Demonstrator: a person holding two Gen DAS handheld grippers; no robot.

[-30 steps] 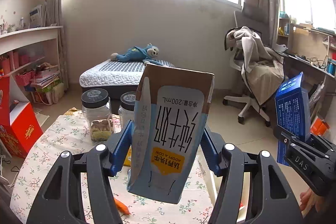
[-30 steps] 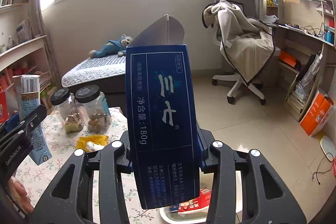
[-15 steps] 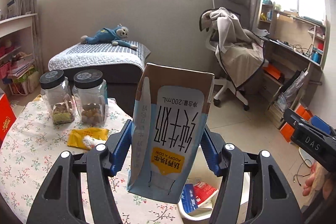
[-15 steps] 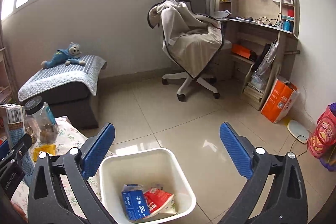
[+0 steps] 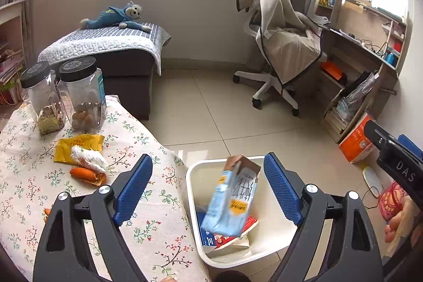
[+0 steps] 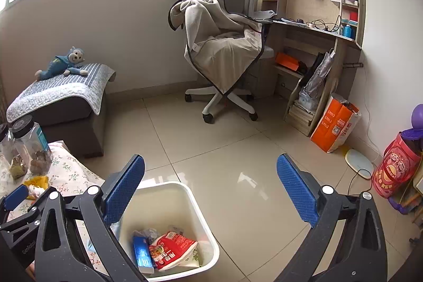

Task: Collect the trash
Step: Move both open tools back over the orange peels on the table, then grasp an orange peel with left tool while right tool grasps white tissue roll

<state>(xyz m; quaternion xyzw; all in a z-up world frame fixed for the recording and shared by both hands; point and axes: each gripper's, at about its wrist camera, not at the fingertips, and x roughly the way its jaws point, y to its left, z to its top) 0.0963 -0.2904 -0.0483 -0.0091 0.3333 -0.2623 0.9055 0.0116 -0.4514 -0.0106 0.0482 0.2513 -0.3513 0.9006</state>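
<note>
Both grippers wide open over the bin!

The left gripper (image 5: 207, 186) holds nothing; the milk carton (image 5: 232, 197) sits tilted between its spread jaws, over the bin (image 5: 272, 242). The right gripper (image 6: 210, 186) gapes empty too, bin (image 6: 190, 192) just below its left jaw, blue box (image 6: 141, 254) and red wrapper (image 6: 171, 250) inside.

Pale blue milk carton (image 5: 232, 198) with brown top, tilted, in the mouth of the white bin (image 5: 191, 176), touching neither blue finger; dark blue box (image 6: 142, 254) and red wrapper (image 6: 171, 250) lying on the bin's bottom; yellow packet (image 5: 79, 146), crumpled white tissue (image 5: 88, 156), orange carrot piece (image 5: 86, 173) on the floral surface (image 5: 148, 226)
</note>
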